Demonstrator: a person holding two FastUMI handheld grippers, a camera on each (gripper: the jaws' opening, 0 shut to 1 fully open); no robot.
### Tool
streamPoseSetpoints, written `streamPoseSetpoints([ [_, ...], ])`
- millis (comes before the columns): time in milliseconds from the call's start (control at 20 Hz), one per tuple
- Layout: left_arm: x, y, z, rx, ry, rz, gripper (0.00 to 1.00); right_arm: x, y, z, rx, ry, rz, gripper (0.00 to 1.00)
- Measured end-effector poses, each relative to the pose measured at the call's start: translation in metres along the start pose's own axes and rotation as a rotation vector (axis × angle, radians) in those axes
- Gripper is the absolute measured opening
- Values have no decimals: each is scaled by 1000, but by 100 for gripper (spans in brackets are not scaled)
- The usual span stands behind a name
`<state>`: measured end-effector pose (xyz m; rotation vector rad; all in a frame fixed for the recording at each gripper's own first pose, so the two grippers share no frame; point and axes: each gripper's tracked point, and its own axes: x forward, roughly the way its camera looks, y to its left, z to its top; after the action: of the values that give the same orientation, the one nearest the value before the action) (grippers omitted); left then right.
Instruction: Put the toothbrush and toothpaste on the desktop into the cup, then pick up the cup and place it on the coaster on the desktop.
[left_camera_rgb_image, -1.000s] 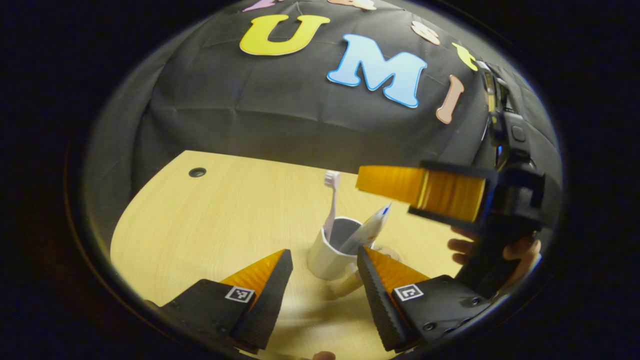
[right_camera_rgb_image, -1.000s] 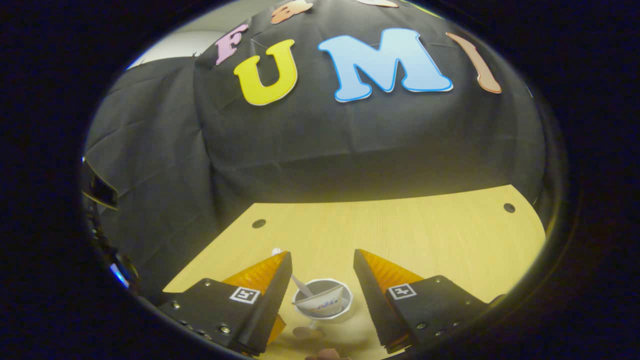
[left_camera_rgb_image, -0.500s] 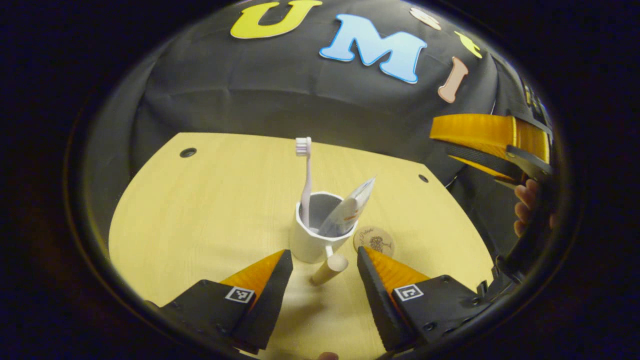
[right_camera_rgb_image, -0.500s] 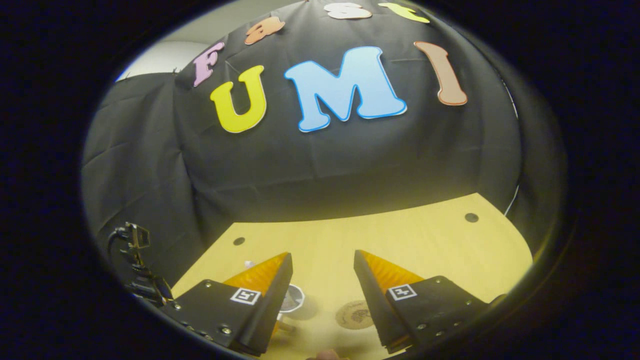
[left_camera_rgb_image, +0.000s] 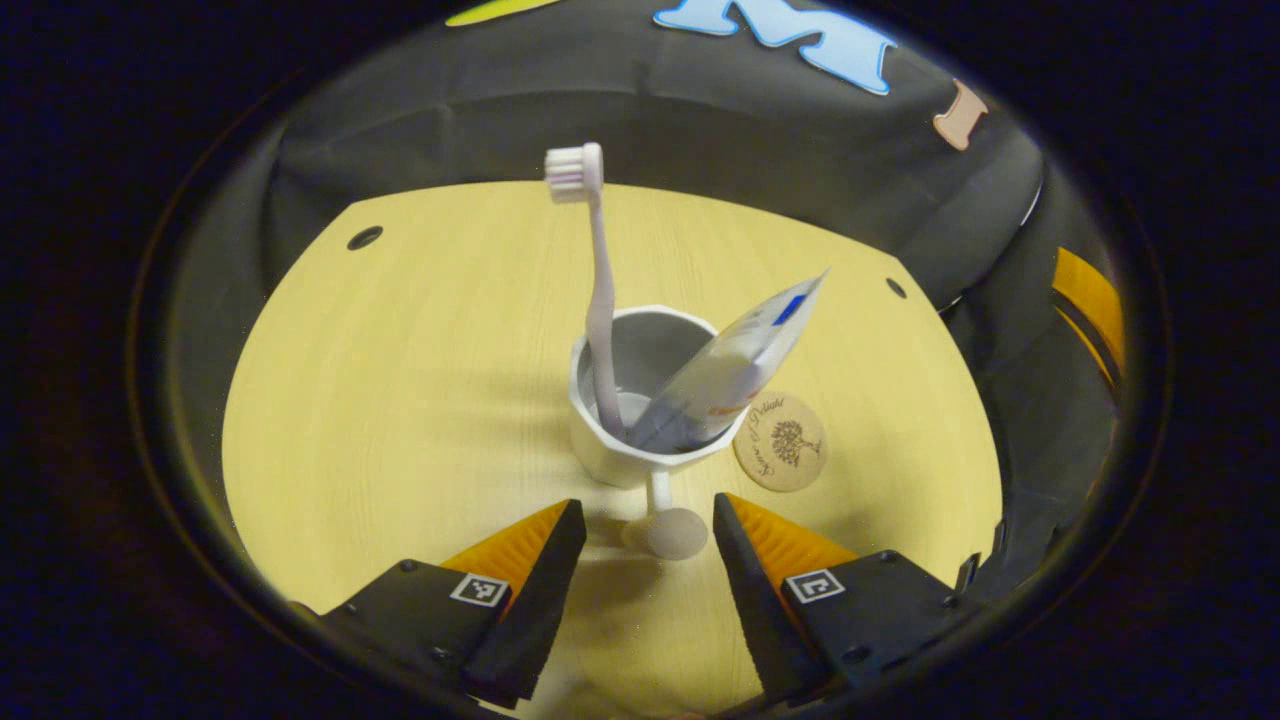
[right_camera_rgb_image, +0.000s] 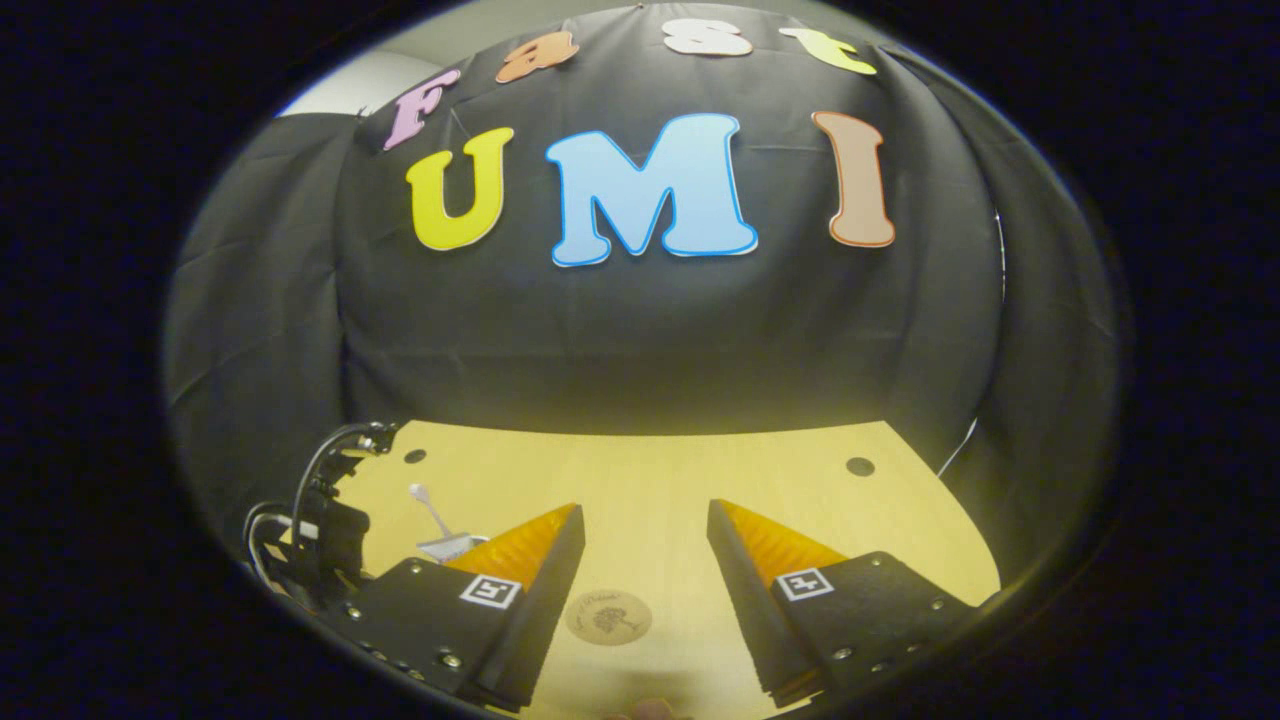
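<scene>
The left gripper (left_camera_rgb_image: 640, 520) has drawn closer to the cup (left_camera_rgb_image: 640, 440) than half a second ago, so the cup now looms larger in the left gripper view and its handle (left_camera_rgb_image: 672, 530) sits in the gap between the two spread fingers, with neither finger touching it as far as can be seen. The toothbrush (left_camera_rgb_image: 592, 290) stands in the cup, leaning on the far-left wall with its bristles up, and the toothpaste (left_camera_rgb_image: 735, 365) tube rests tilted to the right, its flat end over the rim. The coaster (left_camera_rgb_image: 782, 442) lies on the desktop (left_camera_rgb_image: 400, 380) just beside the cup on the right, the tube's end overhanging it. The right gripper (right_camera_rgb_image: 640, 545) has swung away to the side; an orange part of it now shows at the right edge of the left gripper view (left_camera_rgb_image: 1090, 310). Its fingers are wide apart and empty, hanging above the coaster (right_camera_rgb_image: 608, 617). In the right gripper view the toothbrush head (right_camera_rgb_image: 416, 492) pokes up behind the left finger, which hides the cup; the dark shape with cables (right_camera_rgb_image: 320, 520) at the left is probably the left gripper's body, though it is too dim to be sure.
</scene>
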<state>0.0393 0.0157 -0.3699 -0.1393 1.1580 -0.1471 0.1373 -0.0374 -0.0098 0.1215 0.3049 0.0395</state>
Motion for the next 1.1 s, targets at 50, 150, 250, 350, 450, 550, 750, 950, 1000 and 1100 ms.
streamPoseSetpoints([
  [50,5,-1,0,6,22,10,85,-2,-1,-3,-2,8,5,77],
  [150,14,-2,4,30,58,34,84,-3,-2,-11,-2,27,20,77],
  [250,19,0,2,56,85,61,84,-3,-6,-18,2,48,25,77],
  [350,23,1,8,76,84,88,81,-4,-10,-22,9,64,31,78],
  [450,27,5,9,88,95,119,74,-4,-14,-26,9,77,34,78],
  [550,31,4,7,82,116,130,70,-3,-17,-30,9,90,38,78],
  [750,34,5,3,57,124,153,31,-2,-24,-35,37,109,43,78],
  [950,34,-1,2,60,106,151,29,-2,-33,-37,53,120,36,78],
  [1000,35,-2,2,64,95,150,35,-2,-34,-36,56,120,36,78],
  [1100,35,-5,4,62,53,144,38,-3,-37,-37,69,121,34,78],
])
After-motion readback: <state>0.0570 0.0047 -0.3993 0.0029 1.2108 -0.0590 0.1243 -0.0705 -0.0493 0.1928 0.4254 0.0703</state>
